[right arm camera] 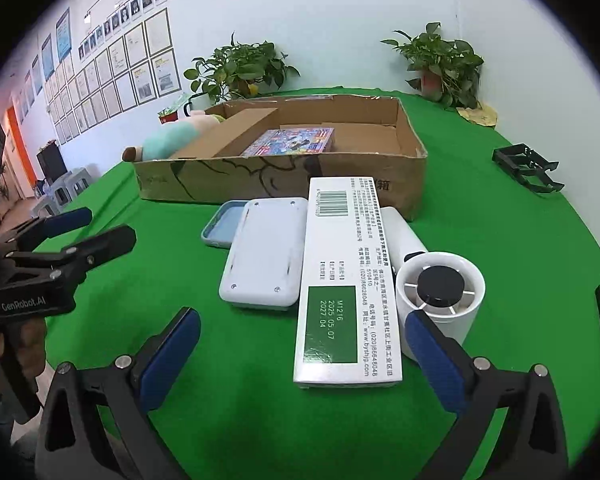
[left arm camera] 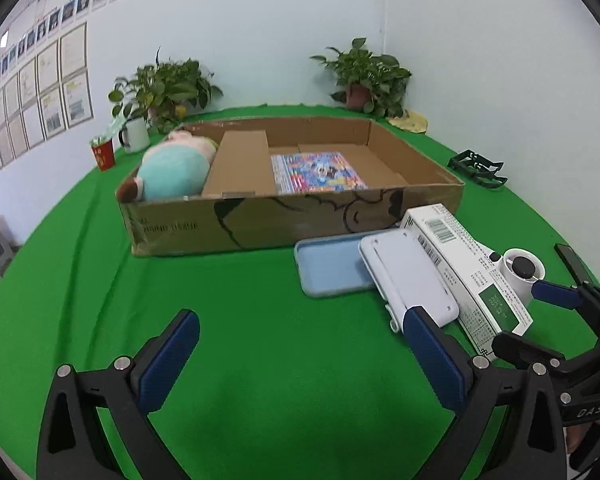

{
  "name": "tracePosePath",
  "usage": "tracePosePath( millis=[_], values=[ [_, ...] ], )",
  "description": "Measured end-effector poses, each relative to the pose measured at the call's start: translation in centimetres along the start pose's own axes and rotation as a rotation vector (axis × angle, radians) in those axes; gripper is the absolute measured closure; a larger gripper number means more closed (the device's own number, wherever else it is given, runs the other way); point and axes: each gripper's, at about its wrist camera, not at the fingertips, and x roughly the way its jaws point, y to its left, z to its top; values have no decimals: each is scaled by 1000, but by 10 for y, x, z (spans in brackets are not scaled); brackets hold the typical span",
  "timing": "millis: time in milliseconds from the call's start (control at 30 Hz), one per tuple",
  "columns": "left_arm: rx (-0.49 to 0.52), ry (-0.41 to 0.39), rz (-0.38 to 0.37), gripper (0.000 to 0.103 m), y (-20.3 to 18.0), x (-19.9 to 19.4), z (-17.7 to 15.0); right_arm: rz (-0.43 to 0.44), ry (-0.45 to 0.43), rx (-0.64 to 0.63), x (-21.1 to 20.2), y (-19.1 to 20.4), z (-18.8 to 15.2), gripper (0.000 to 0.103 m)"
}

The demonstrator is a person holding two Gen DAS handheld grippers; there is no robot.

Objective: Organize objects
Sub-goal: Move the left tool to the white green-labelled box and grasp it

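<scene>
— How far along are we?
— The plush toy [left arm camera: 172, 168] and puzzle box [left arm camera: 318, 172] already lie in the cardboard box [left arm camera: 260, 220]. On the green surface [left arm camera: 220, 320] wait the phone case [right arm camera: 220, 228], white device [right arm camera: 264, 256], medicine carton [right arm camera: 346, 280] and handheld fan [right arm camera: 440, 300].
— Your fingers?
— Both pairs apart, empty; the carton overlaps the fan.

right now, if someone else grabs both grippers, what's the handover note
Left gripper: open, empty, low over the green cloth.
Right gripper: open, empty, facing the long white box.
In the cardboard box: plush toy in the left section, colourful book in the middle.
Still on the cloth, in a row before the cardboard box: blue phone case, white flat device, long white box, white handheld fan.
Left to do: box those four.
</scene>
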Motion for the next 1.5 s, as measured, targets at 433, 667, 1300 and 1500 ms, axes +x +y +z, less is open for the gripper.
tracePosePath(
  millis=[433,667,1300,1500],
  values=[
    [-55,66,-54,0,13,11,-15,-53,95,46,16,-2,-18,41],
    [-156,177,-337,0,24,22,-17,0,57,122,-10,11,-33,41],
    [-297,442,-808,19,-21,76,-32,21,112,-10,-19,54,-52,37],
    [-294,428,-788,27,-23,80,-31,4,125,-21,-11,53,-47,37]
  ],
)
